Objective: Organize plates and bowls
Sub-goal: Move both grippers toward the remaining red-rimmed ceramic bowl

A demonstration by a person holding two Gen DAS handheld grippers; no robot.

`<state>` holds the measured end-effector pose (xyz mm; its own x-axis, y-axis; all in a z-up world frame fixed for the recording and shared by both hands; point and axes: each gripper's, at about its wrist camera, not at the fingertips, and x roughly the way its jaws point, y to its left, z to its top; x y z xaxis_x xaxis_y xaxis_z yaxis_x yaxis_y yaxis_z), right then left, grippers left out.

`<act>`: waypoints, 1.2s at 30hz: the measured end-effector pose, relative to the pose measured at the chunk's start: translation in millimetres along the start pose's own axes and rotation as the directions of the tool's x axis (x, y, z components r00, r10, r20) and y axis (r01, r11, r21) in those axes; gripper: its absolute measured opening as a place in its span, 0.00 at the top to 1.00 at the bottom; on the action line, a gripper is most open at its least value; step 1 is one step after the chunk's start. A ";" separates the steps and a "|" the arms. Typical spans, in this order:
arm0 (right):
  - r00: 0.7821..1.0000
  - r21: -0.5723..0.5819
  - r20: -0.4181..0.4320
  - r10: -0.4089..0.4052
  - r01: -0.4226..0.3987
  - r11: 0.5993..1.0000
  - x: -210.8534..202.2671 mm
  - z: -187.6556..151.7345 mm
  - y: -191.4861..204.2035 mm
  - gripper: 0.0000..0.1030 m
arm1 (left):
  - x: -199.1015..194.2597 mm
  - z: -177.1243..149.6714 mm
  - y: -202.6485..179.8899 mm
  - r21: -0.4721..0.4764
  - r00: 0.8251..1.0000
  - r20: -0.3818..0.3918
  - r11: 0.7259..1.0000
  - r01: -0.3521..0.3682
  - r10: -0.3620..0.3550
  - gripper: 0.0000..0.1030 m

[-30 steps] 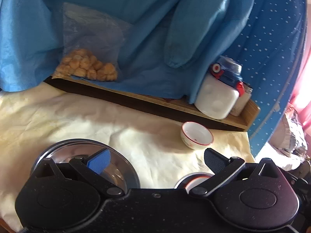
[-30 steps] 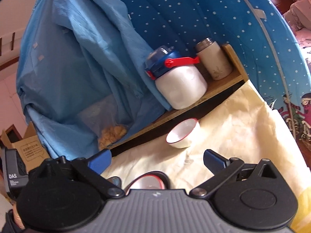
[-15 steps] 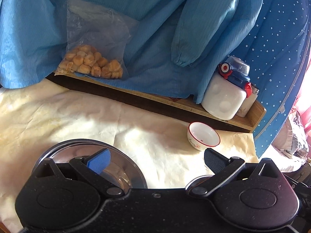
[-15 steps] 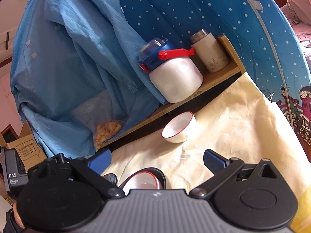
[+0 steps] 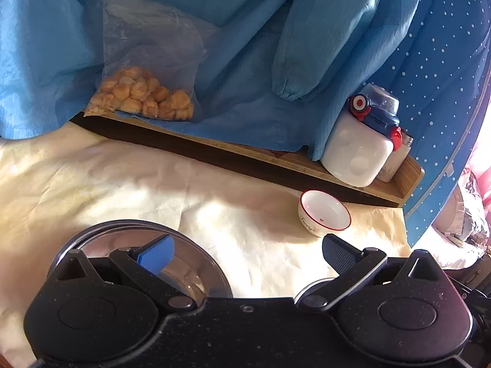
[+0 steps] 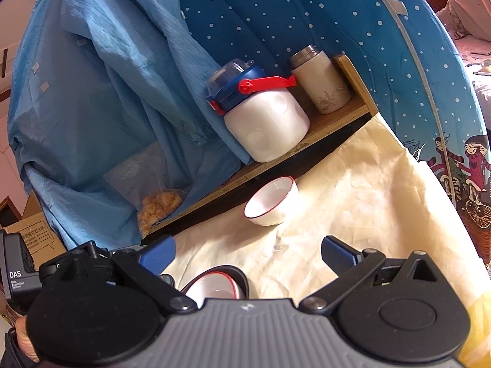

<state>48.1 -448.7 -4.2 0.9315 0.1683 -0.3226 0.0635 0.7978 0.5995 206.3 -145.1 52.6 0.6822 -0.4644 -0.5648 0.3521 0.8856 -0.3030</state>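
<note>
The white bowl (image 6: 271, 205) sits on the desk below the shelf, straight ahead of the right claw (image 6: 247, 253) and right of the left claw (image 5: 245, 253); both gape empty

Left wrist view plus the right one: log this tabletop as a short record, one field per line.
surface: cream cloth
far bowl: white, red-rimmed bowl, upright, empty, alone on the cloth
near left: steel bowl under the left tool
near right: second red-rimmed bowl below the right tool
shelf: wooden ledge with white jug, flask, snack bag
tools: both open, holding nothing
</note>
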 end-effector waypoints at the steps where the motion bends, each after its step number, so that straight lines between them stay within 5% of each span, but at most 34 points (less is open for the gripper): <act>1: 1.000 -0.001 0.000 -0.003 0.003 1.000 -0.2 0.1 -0.3 0.00 | 1.5 0.1 -0.9 0.002 1.000 -0.004 1.000 0.000 0.000 0.01; 26: 0.999 -0.026 -0.028 -0.043 0.042 0.999 8.2 4.7 1.2 0.00 | 14.1 7.8 -4.6 0.038 1.000 -0.024 0.999 0.019 -0.018 0.01; 36: 0.990 -0.061 -0.029 -0.141 0.139 0.988 13.2 23.8 -1.1 0.00 | 37.7 26.9 -12.8 0.090 0.992 -0.053 0.989 0.119 -0.115 0.01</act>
<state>68.9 -461.1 8.3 0.9026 0.0708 -0.4247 0.1702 0.8473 0.5031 244.7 -173.7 55.8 0.6025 -0.5627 -0.5661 0.4867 0.8211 -0.2981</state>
